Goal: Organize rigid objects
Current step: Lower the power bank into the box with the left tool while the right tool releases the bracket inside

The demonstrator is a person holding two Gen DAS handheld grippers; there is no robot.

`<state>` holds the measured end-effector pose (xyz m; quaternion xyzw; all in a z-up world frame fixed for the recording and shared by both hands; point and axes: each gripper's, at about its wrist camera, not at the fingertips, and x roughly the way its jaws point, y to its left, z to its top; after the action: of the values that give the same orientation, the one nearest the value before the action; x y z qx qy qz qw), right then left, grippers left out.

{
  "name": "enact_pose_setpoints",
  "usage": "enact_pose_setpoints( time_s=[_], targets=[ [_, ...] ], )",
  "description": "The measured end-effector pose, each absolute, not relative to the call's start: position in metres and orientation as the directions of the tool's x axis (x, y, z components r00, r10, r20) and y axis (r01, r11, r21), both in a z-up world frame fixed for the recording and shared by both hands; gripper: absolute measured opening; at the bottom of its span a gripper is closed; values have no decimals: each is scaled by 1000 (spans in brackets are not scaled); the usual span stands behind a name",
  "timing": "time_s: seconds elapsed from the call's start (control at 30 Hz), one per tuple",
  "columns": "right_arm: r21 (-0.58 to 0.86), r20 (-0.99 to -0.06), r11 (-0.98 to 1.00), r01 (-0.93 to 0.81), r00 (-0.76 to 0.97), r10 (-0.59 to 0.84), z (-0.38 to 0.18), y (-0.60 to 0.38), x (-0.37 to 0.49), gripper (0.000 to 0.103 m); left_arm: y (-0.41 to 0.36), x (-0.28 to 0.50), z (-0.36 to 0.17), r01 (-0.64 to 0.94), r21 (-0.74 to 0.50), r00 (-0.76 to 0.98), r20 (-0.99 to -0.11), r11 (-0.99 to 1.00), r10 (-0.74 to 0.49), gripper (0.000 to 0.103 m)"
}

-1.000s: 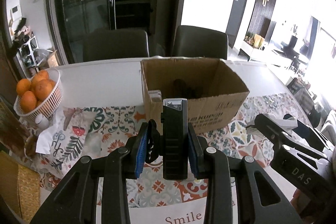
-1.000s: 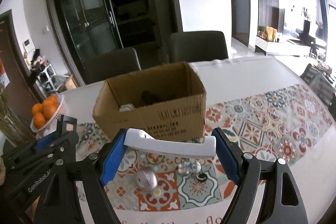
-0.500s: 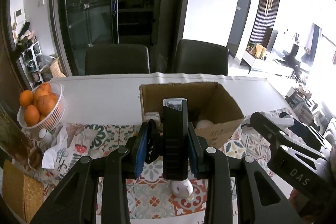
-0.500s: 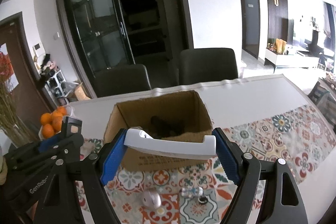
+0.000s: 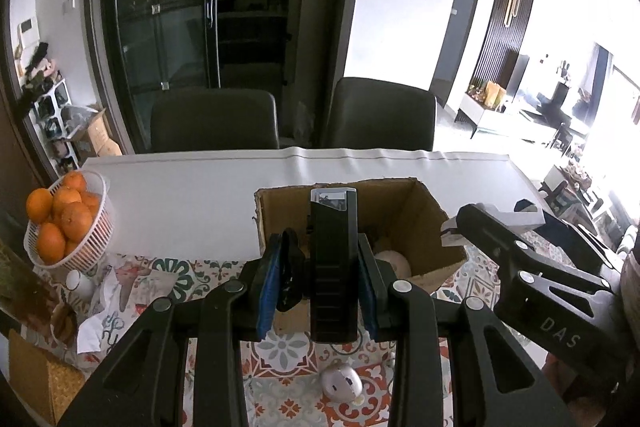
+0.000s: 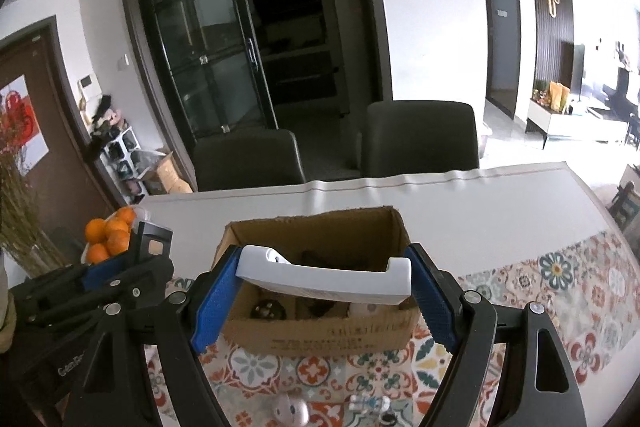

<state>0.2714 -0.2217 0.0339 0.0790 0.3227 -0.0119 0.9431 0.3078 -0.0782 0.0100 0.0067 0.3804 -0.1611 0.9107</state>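
Black block [image 5: 333,267] pinched upright, left fingers [image 5: 267,291]; white handle [image 6: 326,277] spans right fingers [image 6: 432,301].

A white wire basket of oranges [image 5: 68,227] sits at the bench's [image 5: 192,195] left edge; two dark upholstered chairs [image 5: 214,125] stand behind it.

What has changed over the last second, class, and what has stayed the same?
Both hand-held grippers rose: the cardboard box now sits lower in each view, its inside visible. The left hand-held gripper still clamps the black device; the right hand-held gripper still holds the white handle. Nothing was released.
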Motion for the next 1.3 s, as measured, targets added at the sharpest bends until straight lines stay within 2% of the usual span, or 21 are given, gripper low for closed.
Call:
enact_pose_setpoints(
  time_s=[0.4, 0.77, 1.2, 1.3],
  targets=[
    [112, -692, 992, 56, 721, 37, 18, -233, 324, 81, -91, 356, -14, 286, -123, 569, -776, 950, -272, 34],
    [125, -806, 992, 26, 585, 87, -30, -239, 368, 81, -98, 386, -56, 266, -151, 465, -845, 952, -264, 34],
    [126, -857, 991, 52, 509, 82, -61, -244, 382, 81, -100, 395, -80, 252, -135, 421, -876, 958, -234, 39],
    [128, -863, 990, 55, 498, 84, -63, -244, 384, 85, -99, 396, -82, 244, -140, 415, -879, 960, -233, 40]
  ],
)
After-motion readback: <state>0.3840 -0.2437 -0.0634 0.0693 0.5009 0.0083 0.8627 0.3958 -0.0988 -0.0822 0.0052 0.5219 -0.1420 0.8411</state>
